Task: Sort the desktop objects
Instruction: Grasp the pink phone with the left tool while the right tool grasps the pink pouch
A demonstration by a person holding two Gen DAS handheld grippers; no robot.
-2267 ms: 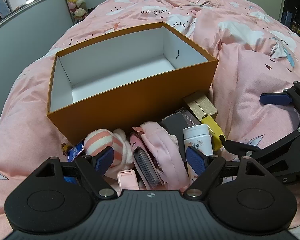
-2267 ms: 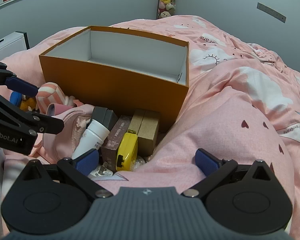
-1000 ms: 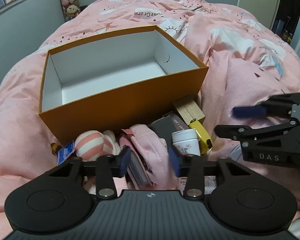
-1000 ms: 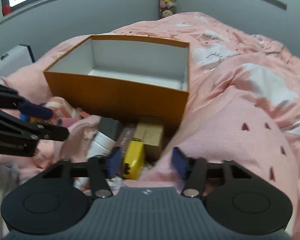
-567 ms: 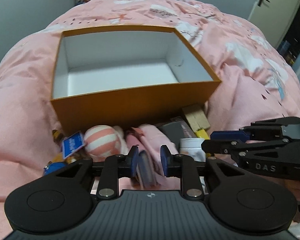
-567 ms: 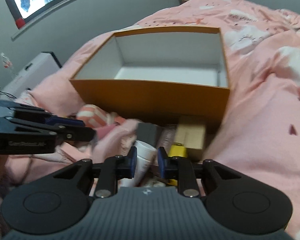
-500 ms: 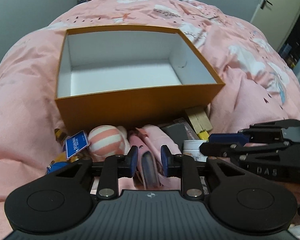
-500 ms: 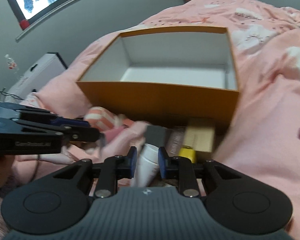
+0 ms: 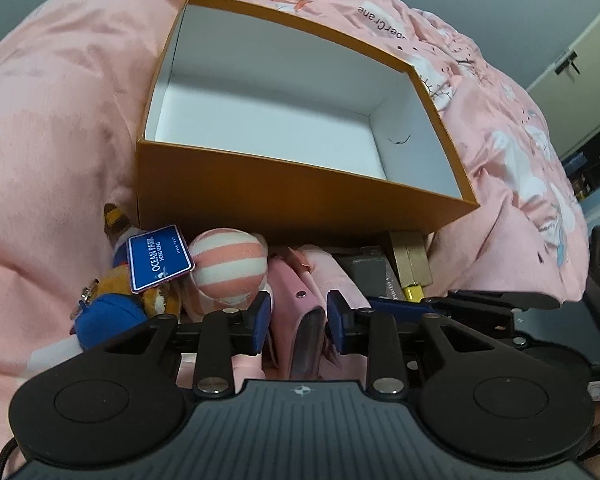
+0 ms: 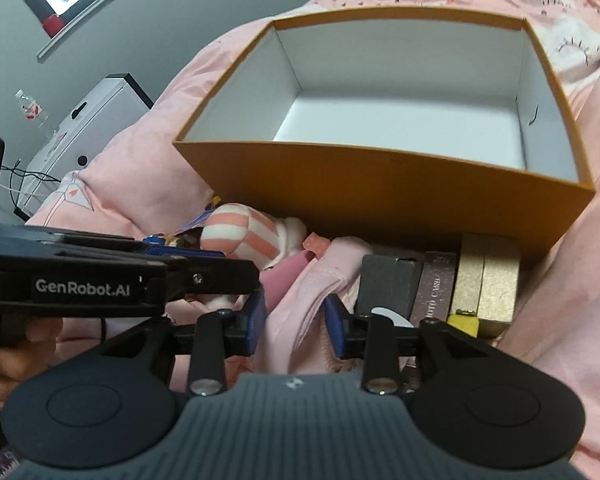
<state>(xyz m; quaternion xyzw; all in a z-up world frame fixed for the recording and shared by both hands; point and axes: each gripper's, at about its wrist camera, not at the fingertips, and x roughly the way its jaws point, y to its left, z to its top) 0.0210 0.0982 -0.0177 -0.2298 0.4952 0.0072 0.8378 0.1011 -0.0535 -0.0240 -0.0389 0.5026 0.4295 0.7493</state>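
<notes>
An open orange cardboard box with a white inside (image 9: 300, 208) sits on a bed covered by a pink quilt with white clouds (image 9: 52, 128). Everything to be sorted lies heaped against the box's near wall. At the left end of that wall is a brown plush toy with a blue "Ocean Park" tag (image 9: 160, 264), then a pink-and-white striped plush ball (image 9: 228, 268), a pink flat case (image 9: 296, 312), and crumpled pink cloth (image 10: 312, 304). Further right along the wall stand a dark grey box (image 10: 384, 284), a mauve card box (image 10: 436, 284), a gold box (image 10: 488, 280) and a yellow tape measure (image 10: 464, 324).

The left gripper (image 9: 298, 318) hovers over the pink case, its jaws opening, pressing nothing. The right gripper (image 10: 294, 326) hangs over the pink cloth, jaws likewise opening and empty.
</notes>
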